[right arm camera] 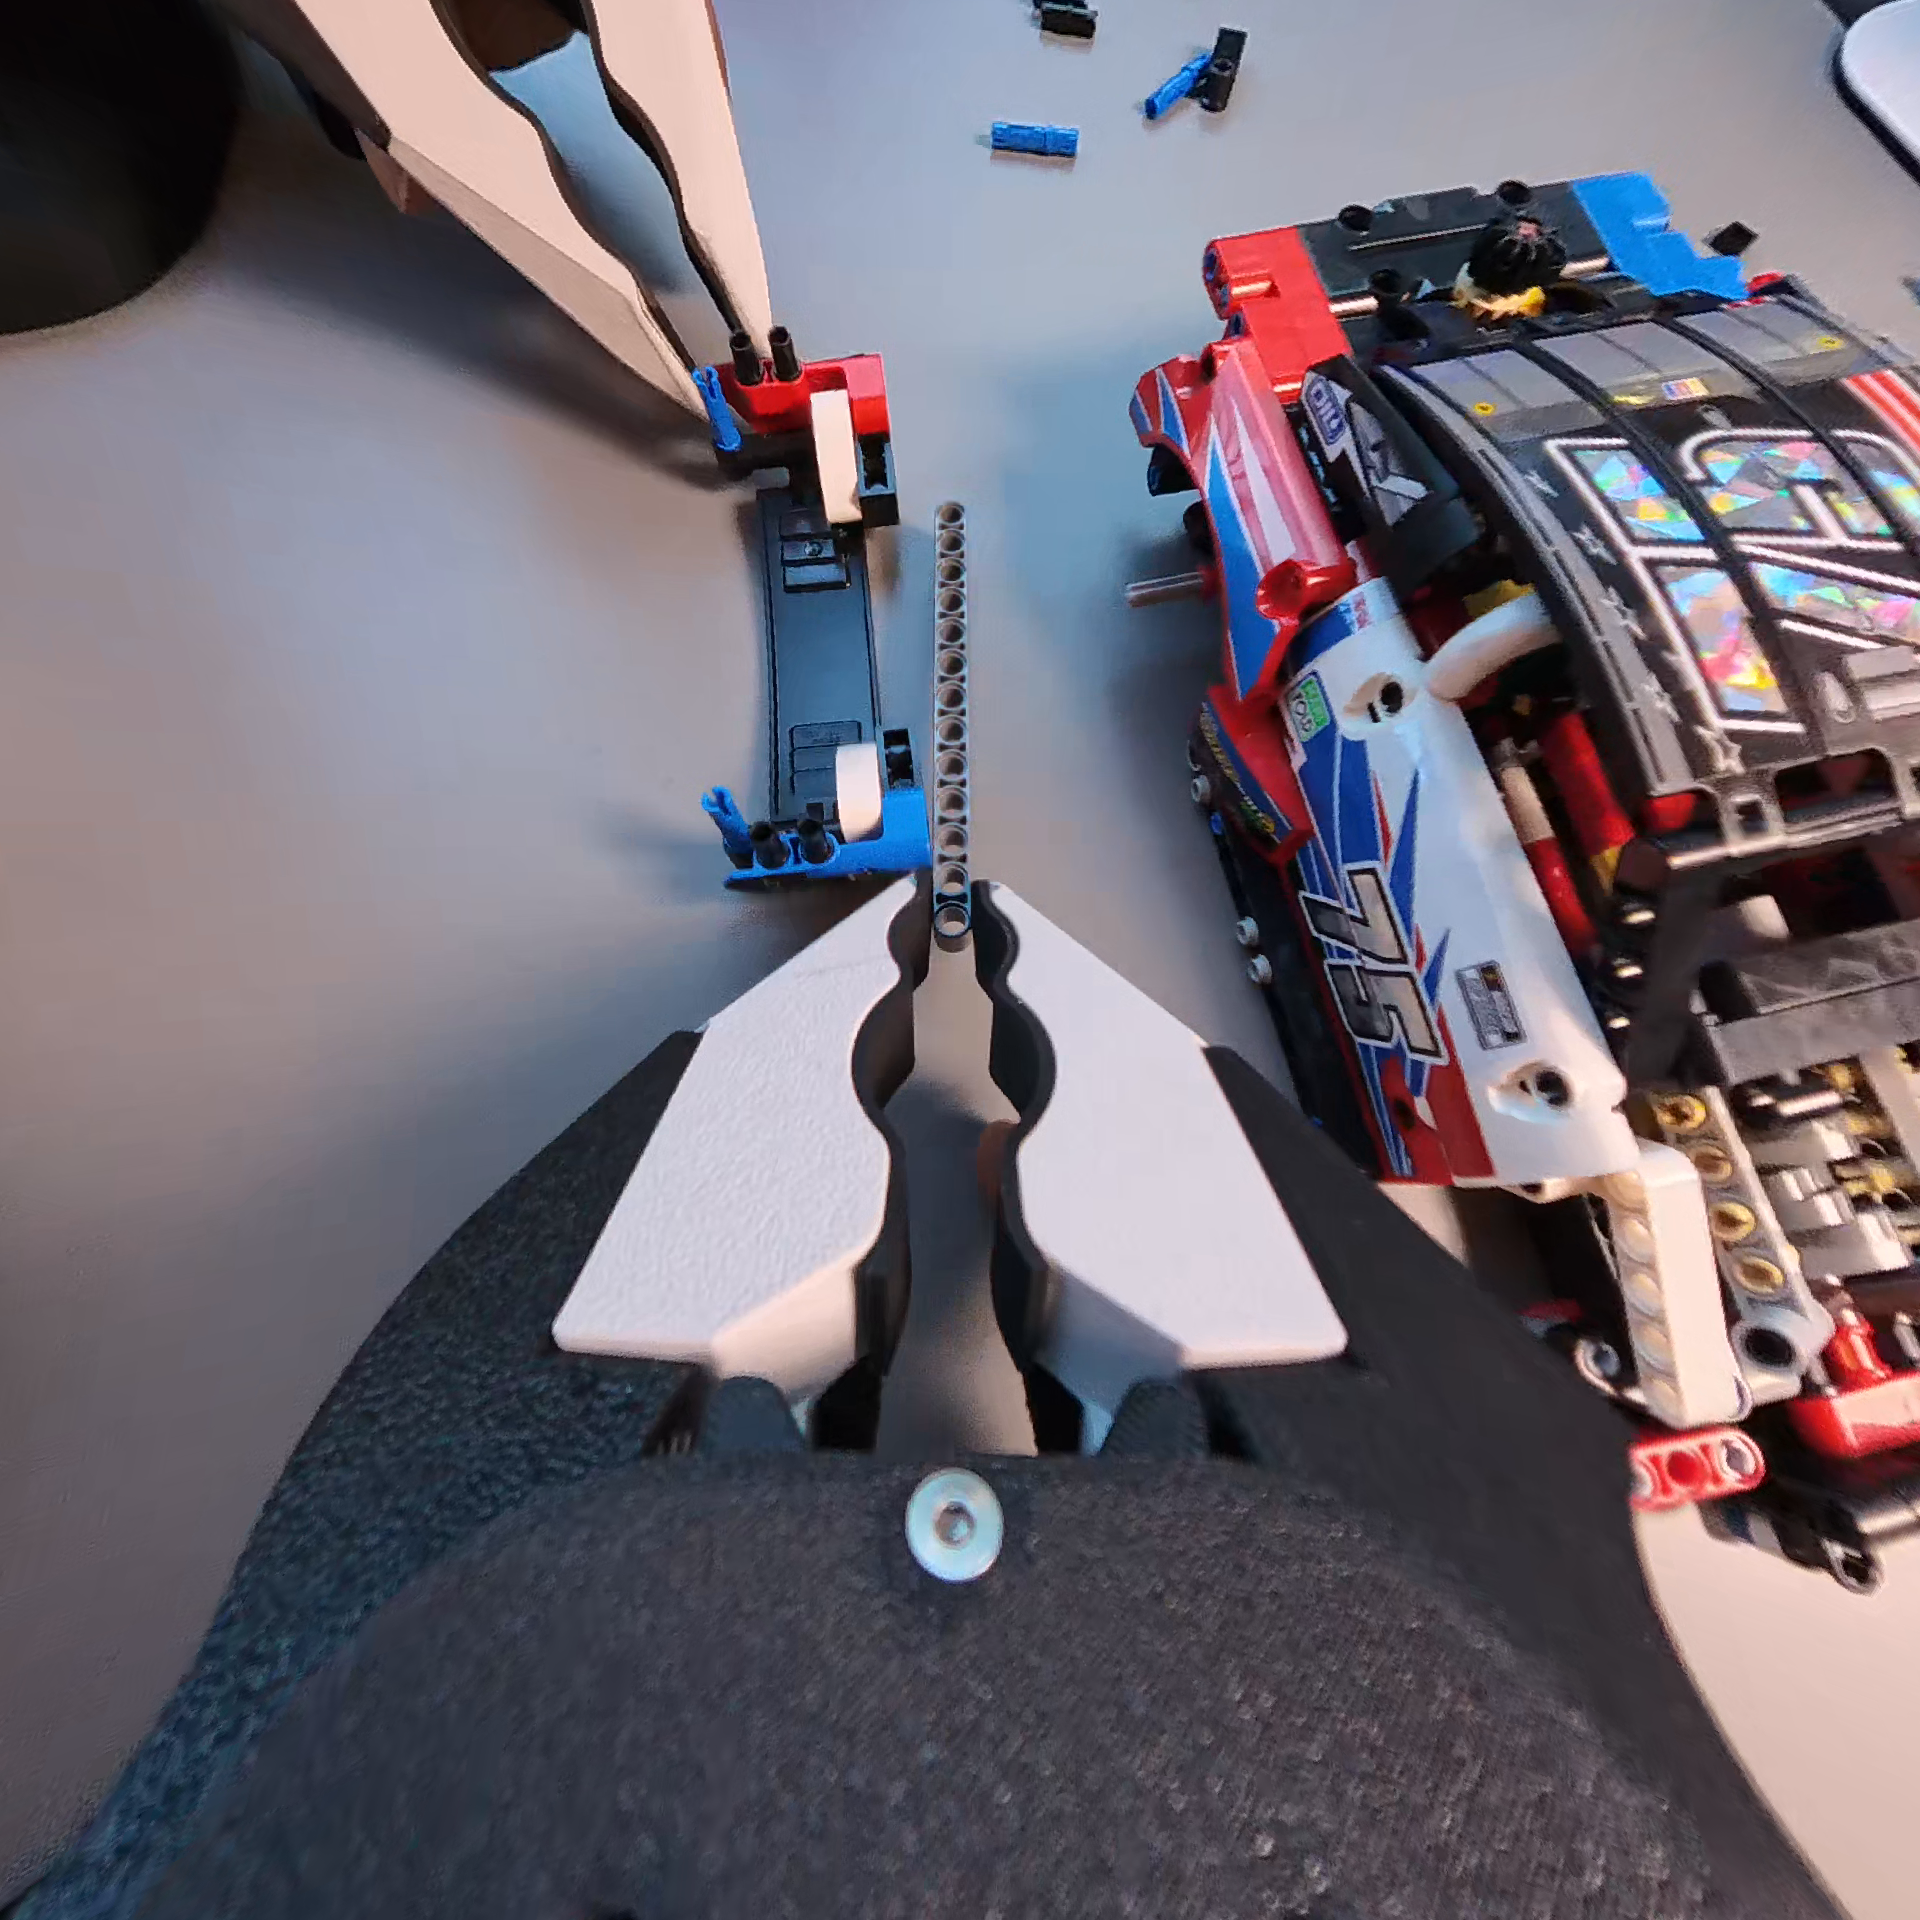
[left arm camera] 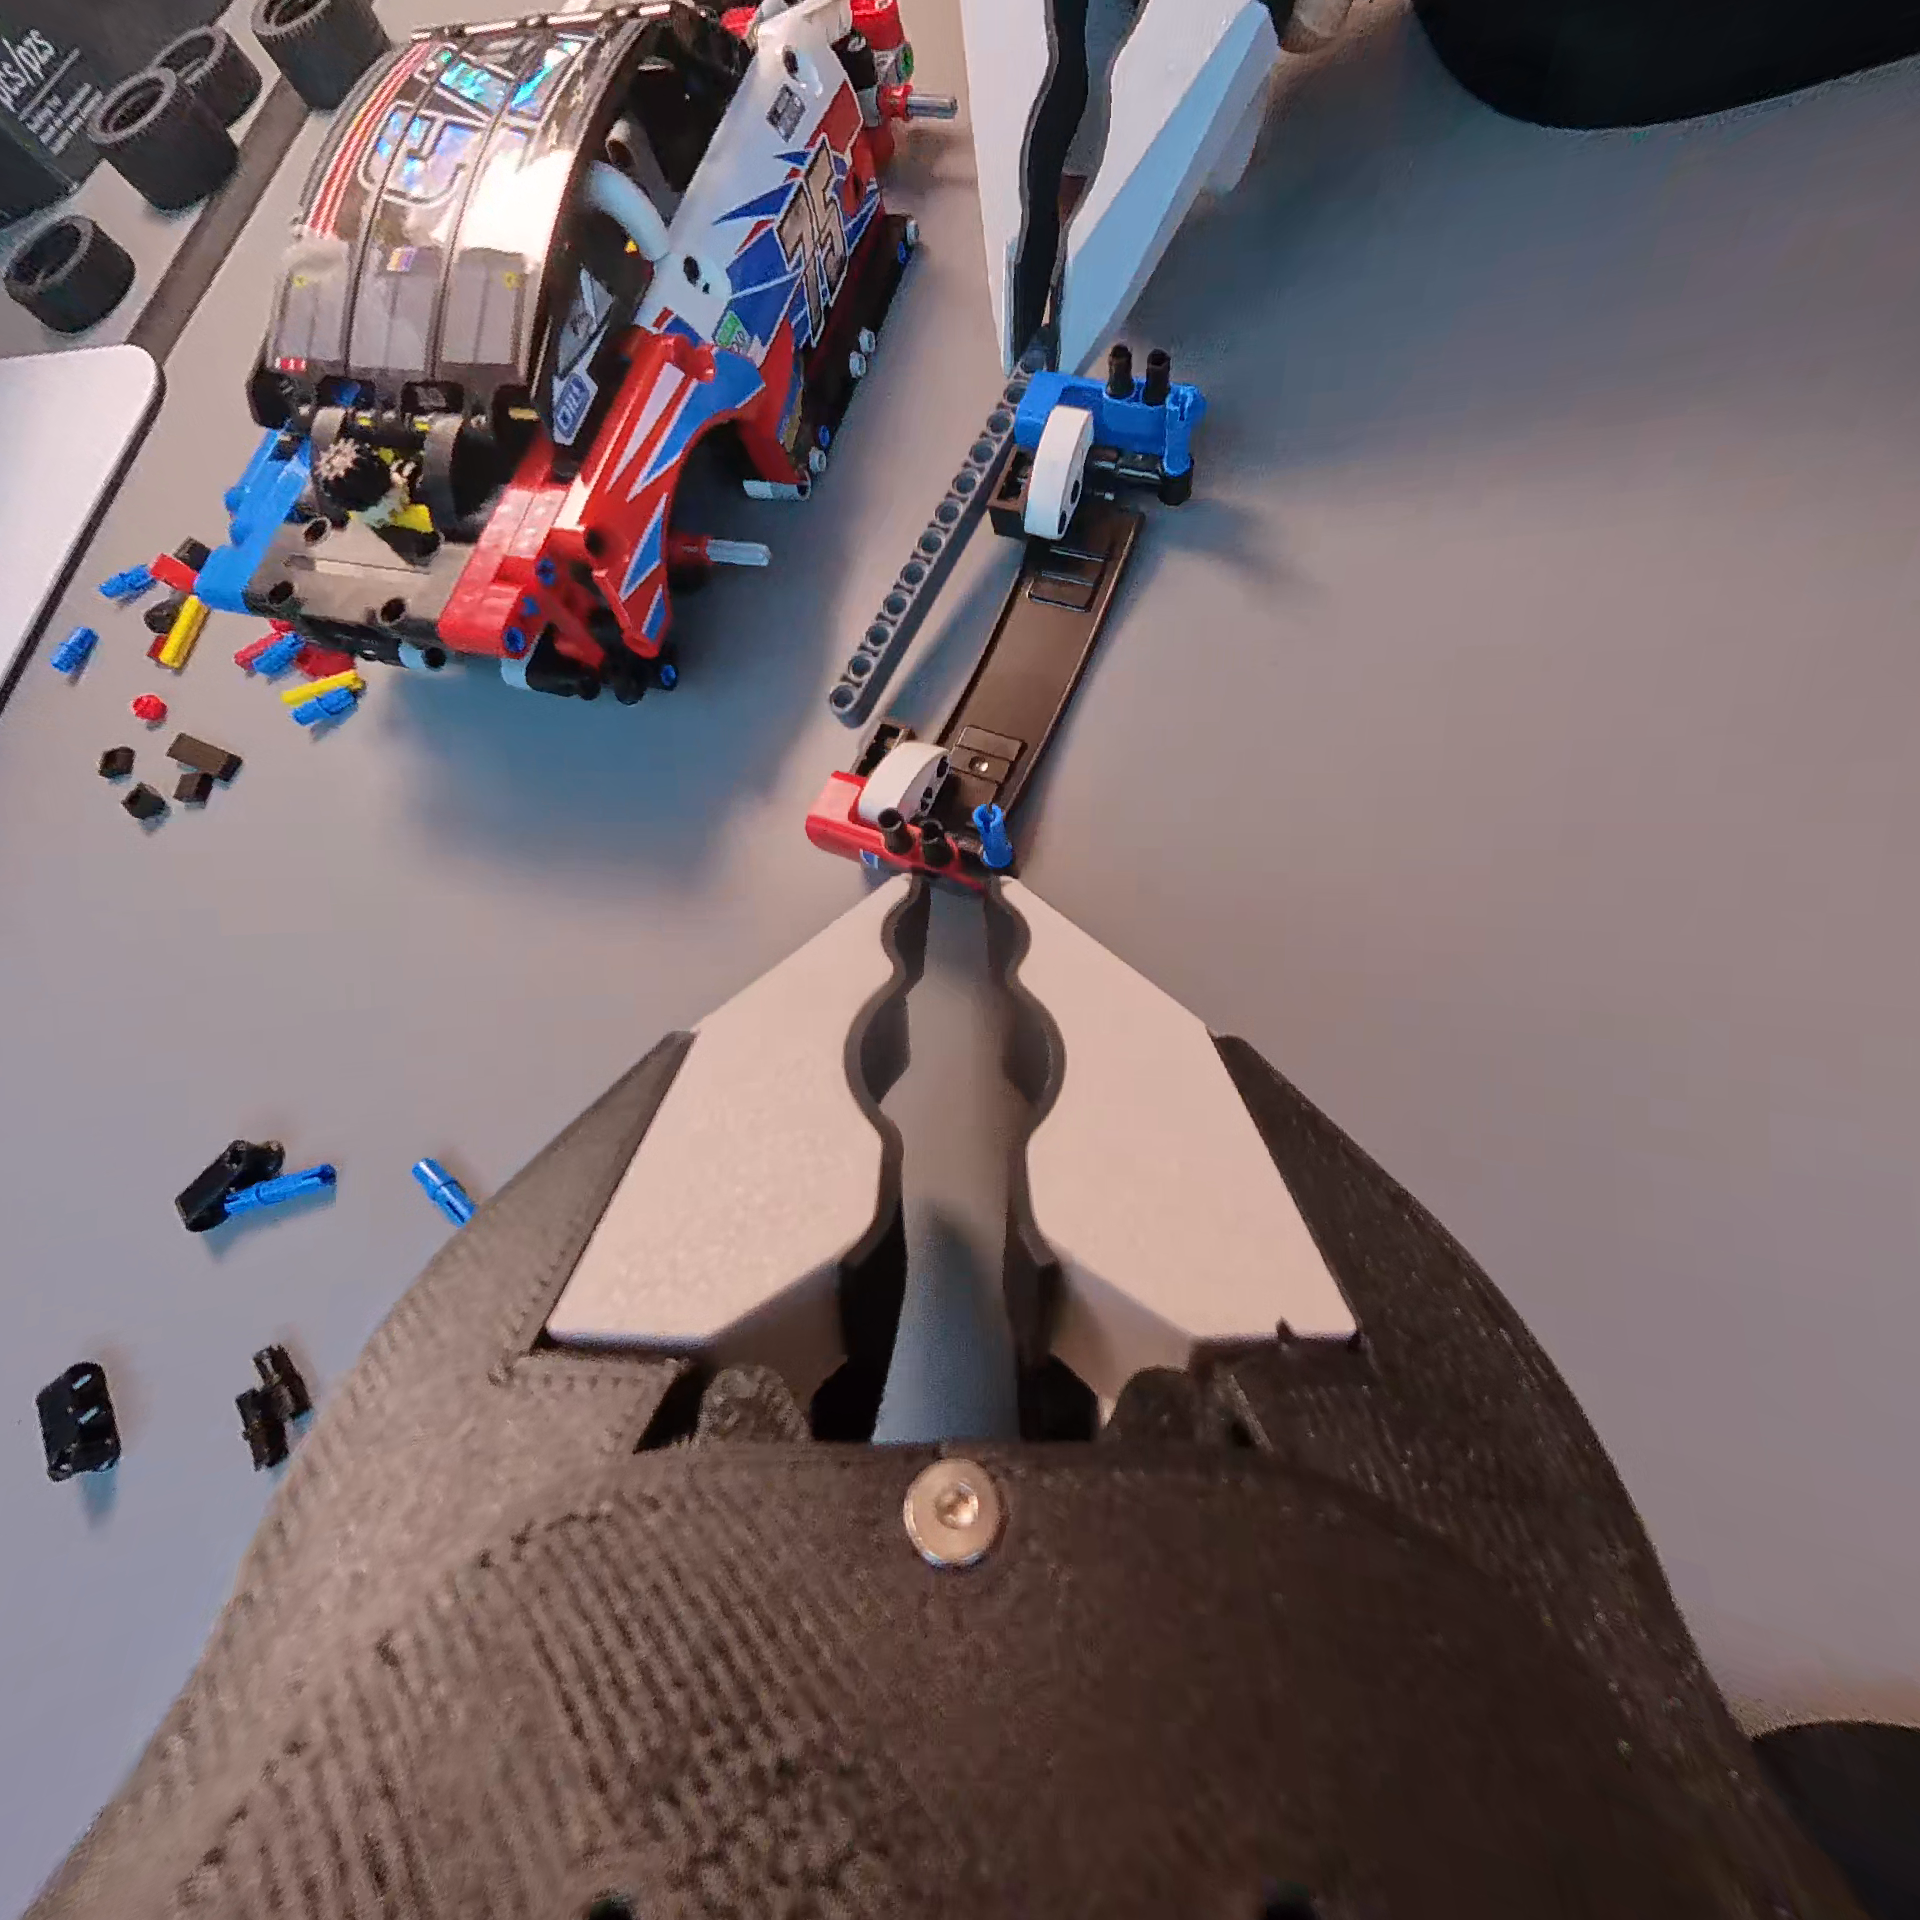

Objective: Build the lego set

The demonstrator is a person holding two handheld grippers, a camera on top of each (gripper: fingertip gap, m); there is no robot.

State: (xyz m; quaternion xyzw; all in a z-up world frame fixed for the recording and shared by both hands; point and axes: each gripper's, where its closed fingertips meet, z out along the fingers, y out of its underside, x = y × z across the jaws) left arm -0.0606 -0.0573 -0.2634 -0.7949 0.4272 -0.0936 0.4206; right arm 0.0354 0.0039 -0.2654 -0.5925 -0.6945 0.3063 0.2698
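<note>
1. Right now the left gripper (left arm camera: 954, 883) has its white fingers closed to a narrow gap on the red end (left arm camera: 873, 821) of a small sub-assembly (left arm camera: 1023, 644); its fingertips touch that end block, though the exact contact is partly hidden.
2. That sub-assembly is a long black curved panel with a red block at one end, a blue block (left arm camera: 1107, 416) at the other, a white curved piece near each end, and black pins standing up from both blocks. It lies flat on the grey table (left arm camera: 1507, 831), running from the left gripper toward 1 o'clock in the left wrist view.
3. Over in the right wrist view, the right gripper (right arm camera: 952, 902) is nearly closed on the near end of a long dark grey holed beam (right arm camera: 950, 707); the beam runs straight out toward 12 o'clock.
4. The beam sits just beside the sub-assembly, along its side; whether they touch cannot be told.
5. At 3 o'clock in the right wrist view stands the partly built race car (right arm camera: 1507, 727), red, white and blue with a black roof.
6. Loose pieces (left arm camera: 208, 665) lie at 9 o'clock in the left wrist view, beside the car, with more black and blue connectors (left arm camera: 255, 1195) nearer the camera.
7. Black tyres (left arm camera: 156, 135) are grouped at 11 o'clock.
</note>
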